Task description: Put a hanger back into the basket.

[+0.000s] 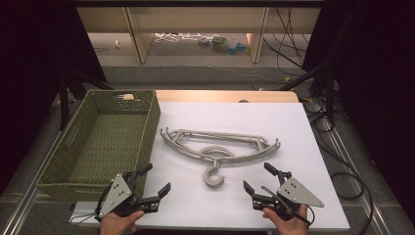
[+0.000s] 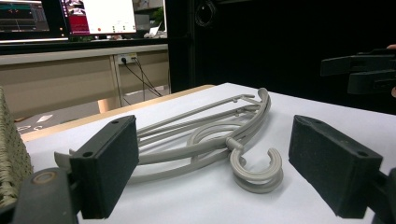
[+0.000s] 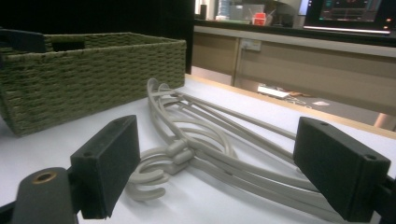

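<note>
Now, hangers: a small stack of grey plastic clothes hangers (image 1: 220, 147) lies flat on the white table top (image 1: 293, 127), ahead of both grippers and between them, the hooks turned toward the person.
Hooks: the curved hooks (image 1: 214, 177) are the part nearest to the tools; in the left gripper view they lie just ahead of the jaws, nearer to the right jaw, and in the right gripper view they lie (image 3: 149, 179) just beside the left jaw.
Left gripper: the left gripper (image 1: 157, 182) hovers low over the table, in front of the hangers and to their left; its jaws stand wide apart and nothing is between the pads.
Right gripper: the right gripper (image 1: 258, 178) is on the other side of the hooks, also low; its jaws are spread fully and hold nothing.
Contact: neither tool touches the hangers.
Hands: one hand (image 1: 117, 223) carries the left tool, the other hand (image 1: 288, 224) the right one, at the near edge of the table.
Basket: a green woven basket (image 1: 147, 122) stands just beside the left gripper, on its outer side, and left of the hangers; in the right gripper view it is (image 3: 88, 74) beyond the left jaw.
</note>
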The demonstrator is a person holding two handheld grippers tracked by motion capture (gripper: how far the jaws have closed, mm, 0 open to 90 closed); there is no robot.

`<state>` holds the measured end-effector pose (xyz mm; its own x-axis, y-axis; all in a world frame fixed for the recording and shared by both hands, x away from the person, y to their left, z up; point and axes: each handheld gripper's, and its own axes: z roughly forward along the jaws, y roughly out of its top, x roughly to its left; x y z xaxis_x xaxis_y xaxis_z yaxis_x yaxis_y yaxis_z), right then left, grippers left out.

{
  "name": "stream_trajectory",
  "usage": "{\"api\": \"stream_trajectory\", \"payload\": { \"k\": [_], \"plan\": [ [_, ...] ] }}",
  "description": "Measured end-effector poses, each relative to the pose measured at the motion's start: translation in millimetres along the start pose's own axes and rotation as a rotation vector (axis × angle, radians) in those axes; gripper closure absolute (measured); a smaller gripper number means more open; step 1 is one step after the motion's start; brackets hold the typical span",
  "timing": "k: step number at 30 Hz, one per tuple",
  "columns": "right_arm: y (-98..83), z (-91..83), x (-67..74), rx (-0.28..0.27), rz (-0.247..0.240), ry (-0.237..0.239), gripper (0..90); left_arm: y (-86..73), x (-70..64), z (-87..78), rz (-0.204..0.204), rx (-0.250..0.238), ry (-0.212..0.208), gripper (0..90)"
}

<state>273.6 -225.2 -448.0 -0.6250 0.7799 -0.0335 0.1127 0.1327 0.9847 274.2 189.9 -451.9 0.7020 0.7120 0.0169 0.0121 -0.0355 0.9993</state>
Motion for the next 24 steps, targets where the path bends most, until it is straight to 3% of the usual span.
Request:
{"api": "stream_trajectory", "payload": {
  "k": [6, 7, 13, 17, 18, 21, 22, 23, 24],
  "plan": [
    [0.4, 2.0, -1.3, -0.013, -0.022, 0.003, 15.4, 0.1, 0.5, 0.1, 0.012, 0.002, -0.003, 15.8],
    [1.3, 1.7, -1.9, 0.009, -0.027, 0.019, 15.4, 0.1, 0.4, 0.1, 0.012, 0.002, -0.003, 15.8],
    [9.8, 10.2, -8.2, 0.043, -0.113, 0.051, 15.6, -0.1, 0.4, 0.2, 0.009, 0.011, -0.006, 16.0],
    [20.3, 22.1, -18.6, 0.124, -0.191, 0.101, 16.5, -0.3, -0.3, 0.3, 0.002, 0.014, -0.007, 16.0],
    [20.3, 22.1, -18.6, 0.124, -0.191, 0.101, 16.5, -0.3, -0.4, 0.5, 0.002, 0.015, -0.008, 16.0],
    [25.6, 40.5, -30.8, 0.249, -0.195, 0.184, 17.5, -0.2, -0.3, 0.5, 0.004, 0.014, -0.01, 16.0],
    [25.6, 40.5, -30.8, 0.249, -0.195, 0.184, 17.5, -0.2, -0.3, 0.5, 0.004, 0.014, -0.01, 16.0],
    [27.7, 54.1, -36.9, 0.302, -0.213, 0.208, 20.3, -0.4, -0.1, 0.3, 0.004, 0.015, -0.009, 16.0],
    [27.7, 54.1, -36.9, 0.302, -0.213, 0.208, 20.3, -0.4, -0.1, 0.3, 0.004, 0.015, -0.009, 16.0]
  ]
}}
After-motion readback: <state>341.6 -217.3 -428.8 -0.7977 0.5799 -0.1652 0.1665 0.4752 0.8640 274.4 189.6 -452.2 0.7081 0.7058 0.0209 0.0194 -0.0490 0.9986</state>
